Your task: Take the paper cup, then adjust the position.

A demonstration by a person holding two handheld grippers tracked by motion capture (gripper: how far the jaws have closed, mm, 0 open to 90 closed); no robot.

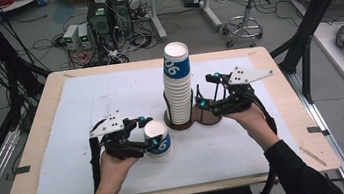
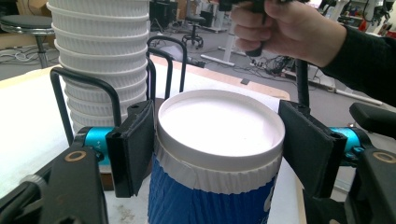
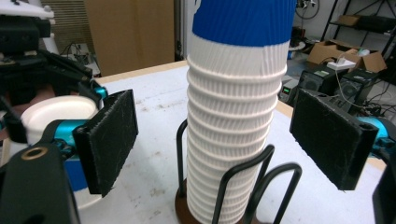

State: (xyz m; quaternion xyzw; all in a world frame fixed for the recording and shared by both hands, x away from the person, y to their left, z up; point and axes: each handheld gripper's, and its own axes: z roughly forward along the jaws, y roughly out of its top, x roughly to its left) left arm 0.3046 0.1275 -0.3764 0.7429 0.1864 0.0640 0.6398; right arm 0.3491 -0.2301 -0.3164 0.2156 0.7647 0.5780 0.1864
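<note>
Left gripper view, nearest first: I see the single cup (image 2: 219, 154), upside down with its white base up and blue sleeve below, sitting between the two black pads (image 2: 133, 149), both pressed on its sides, so the left gripper (image 1: 147, 132) is clamped on it. High view puts that cup on the near-left part of the white mat (image 1: 87, 118), just short of the cup holder (image 1: 183, 120). Right gripper view: the cup stack (image 3: 233, 116) stands upright in the black wire holder, centred between the right gripper's (image 1: 207, 91) pads, but both pads stand clear of it with gaps each side, so those jaws are apart and hold nothing. Stack is inverted cups too, blue-banded one on top. Mat covers most of the wooden table (image 1: 35, 145). Beyond the far edge I see a floor full of cables, computer boxes (image 1: 108, 14) and a round stool (image 1: 248, 1); cardboard boxes further back. Left hand (image 1: 114, 170) comes up from the bottom edge, gripper pointing right toward the holder. Right hand (image 1: 254, 121) holds its gripper from the right of the holder, pointing left at the stack's lower half.
</note>
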